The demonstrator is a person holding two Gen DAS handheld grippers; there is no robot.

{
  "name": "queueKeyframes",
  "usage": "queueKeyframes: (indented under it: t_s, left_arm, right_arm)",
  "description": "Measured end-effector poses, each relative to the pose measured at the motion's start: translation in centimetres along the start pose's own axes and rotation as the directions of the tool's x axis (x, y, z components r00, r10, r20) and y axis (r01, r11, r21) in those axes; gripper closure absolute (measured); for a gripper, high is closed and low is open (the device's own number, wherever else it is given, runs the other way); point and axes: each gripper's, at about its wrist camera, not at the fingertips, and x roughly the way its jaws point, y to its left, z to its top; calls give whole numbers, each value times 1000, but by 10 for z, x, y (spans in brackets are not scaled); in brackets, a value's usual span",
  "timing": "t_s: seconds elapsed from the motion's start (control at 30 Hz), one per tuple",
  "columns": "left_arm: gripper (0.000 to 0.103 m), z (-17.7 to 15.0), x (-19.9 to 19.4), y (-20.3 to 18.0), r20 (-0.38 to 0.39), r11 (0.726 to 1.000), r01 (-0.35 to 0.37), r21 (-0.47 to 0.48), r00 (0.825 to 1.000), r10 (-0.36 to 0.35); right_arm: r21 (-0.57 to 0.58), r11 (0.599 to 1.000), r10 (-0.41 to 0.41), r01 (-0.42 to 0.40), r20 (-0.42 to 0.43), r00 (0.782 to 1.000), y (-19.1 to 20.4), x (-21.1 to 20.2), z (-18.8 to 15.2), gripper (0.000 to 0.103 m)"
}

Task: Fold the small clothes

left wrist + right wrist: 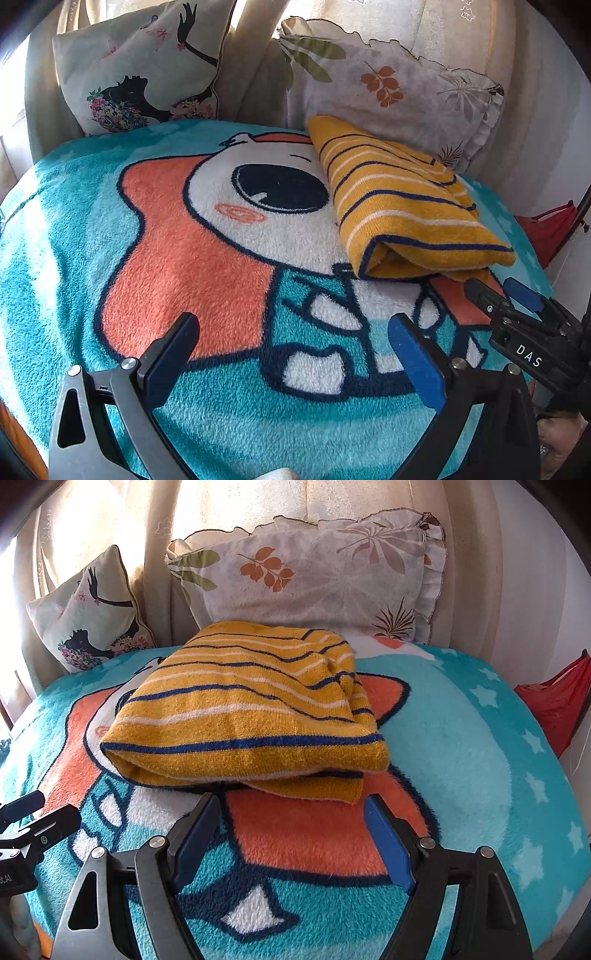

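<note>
Striped yellow garment [243, 716] lies folded on the fleece blanket [461, 746] of the bed, long axis running away toward the leaf-print pillow [314, 579], just ahead of the right tongs [291, 834]; left tongs [291, 354] sit off to its left; both gape wide, empty

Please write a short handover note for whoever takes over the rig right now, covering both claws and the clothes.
Left claw: open, empty, over the fleece blanket, left of the garment.
Right claw: open, empty, just short of the garment's near edge, not touching it.
Yellow striped sweater: folded into a compact bundle on the blanket, in front of the leaf-print pillow.
Done: this sweater looks folded.
Left: no other loose clothes are in view; check beyond the frames and neaten the protruding bottom layer if needed.
</note>
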Motion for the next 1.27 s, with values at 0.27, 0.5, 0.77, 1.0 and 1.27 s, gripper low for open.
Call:
queueKeyframes:
  t_s: [0.27, 0.5, 0.77, 1.0, 1.27]
  left_arm:
    - [1, -2, -8, 0, 6, 1000, 18, -8, 1000, -18]
    - [1, -6, -26, -1, 39, 1000, 30, -7, 999, -30]
    - [1, -15, -49, -4, 75, 999, 39, 4, 996, -39]
    - [1, -22, -63, -10, 99, 999, 41, 24, 994, -43]
    - [1, -27, -63, -16, 101, 998, 37, 47, 994, -41]
  right_arm:
    - [-27, 1000, 1, -1, 15, 1000, 9, -10, -3, 19]
    - [-36, 999, 1, 0, 40, 999, 13, -28, -7, 19]
    - [-48, 999, 5, -1, 78, 997, 19, -53, -15, 19]
    - [-41, 999, 25, -21, 98, 995, 21, -69, -22, 18]
    - [-44, 999, 34, -30, 91, 995, 20, -69, -25, 17]
